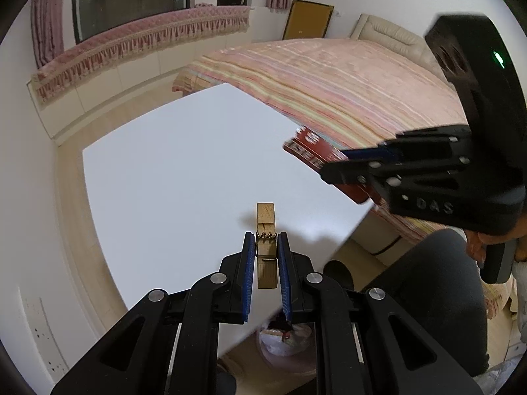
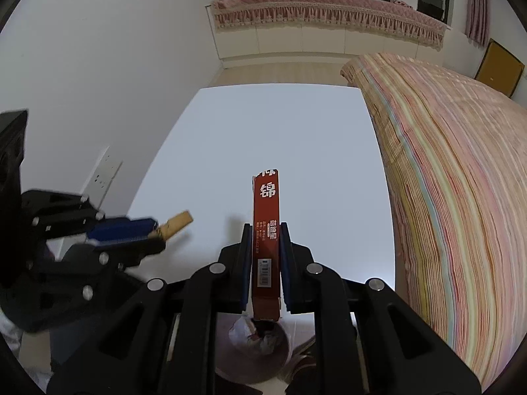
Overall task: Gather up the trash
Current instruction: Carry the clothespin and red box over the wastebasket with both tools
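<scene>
My left gripper (image 1: 266, 242) is shut on a wooden clothespin (image 1: 266, 230) and holds it over the near edge of the white table (image 1: 184, 171). My right gripper (image 2: 266, 230) is shut on a flat red carton (image 2: 266, 230) with white characters, held upright on its edge above the table's near edge. The carton also shows in the left wrist view (image 1: 313, 153), with the right gripper (image 1: 369, 164) around it. The left gripper (image 2: 145, 233) with the clothespin (image 2: 176, 223) shows at the left of the right wrist view. A bin lined with a bag (image 2: 257, 339) holding trash stands on the floor below both grippers.
A bed with a striped pink cover (image 2: 444, 181) runs along the table's right side. A white wall with a socket (image 2: 103, 171) is at the left. A window bench with a pink fringed cover (image 2: 329, 10) lies beyond. A person's dark-trousered leg (image 1: 428, 296) is at the right.
</scene>
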